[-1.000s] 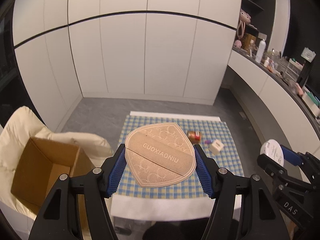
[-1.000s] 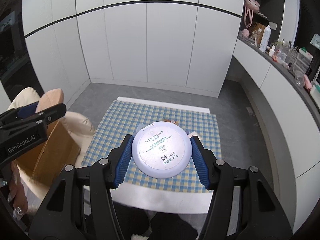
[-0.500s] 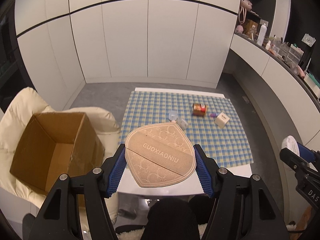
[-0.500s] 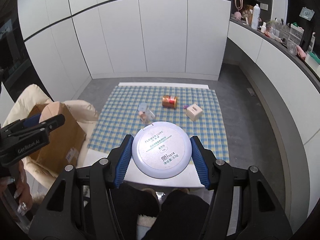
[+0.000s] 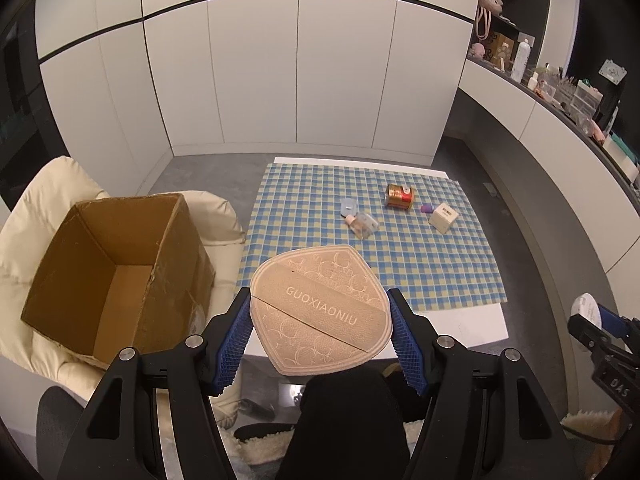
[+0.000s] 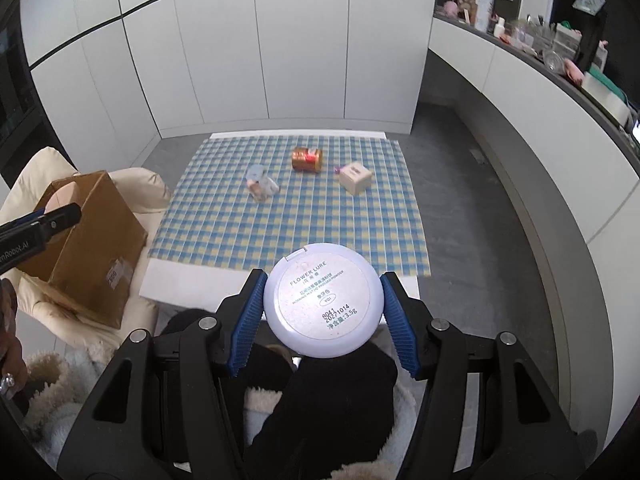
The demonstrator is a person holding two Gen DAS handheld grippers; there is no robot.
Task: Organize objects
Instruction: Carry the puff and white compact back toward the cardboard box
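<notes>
Left and right wrist views, carry phase. Over the last second I have drawn both tools back from above the checked cloth [image 5: 372,264] toward my lap; the cloth, which sat close under the cameras a second ago, now lies farther ahead, and the open cardboard box [image 5: 116,276] has come fully into the left view. I read this as the transfer leg: both items lifted, neither yet dropped.

Left hand-held gripper [image 5: 320,336]: pinching the tan heart-shaped pad [image 5: 320,312] by its two side edges, printed face up toward the camera. The box mouth lies to its left and somewhat ahead, resting on a cream cushioned chair [image 5: 48,208] beside the bench [image 5: 460,328]; the pad is not yet over the opening.

Right hand-held gripper [image 6: 322,312]: pinching the round white powder compact [image 6: 322,300] across its width, label side showing. It hangs over my knees at the near bench edge, with the box well off to its left.

Left on the cloth: a red-and-gold can [image 6: 307,159] on its side, a cream cube box [image 6: 355,177], a small clear bottle [image 6: 262,189] with a pale blue piece just beside it, and a purple bit I cannot identify at this size. The sorting is, by my estimate, partway through.
</notes>
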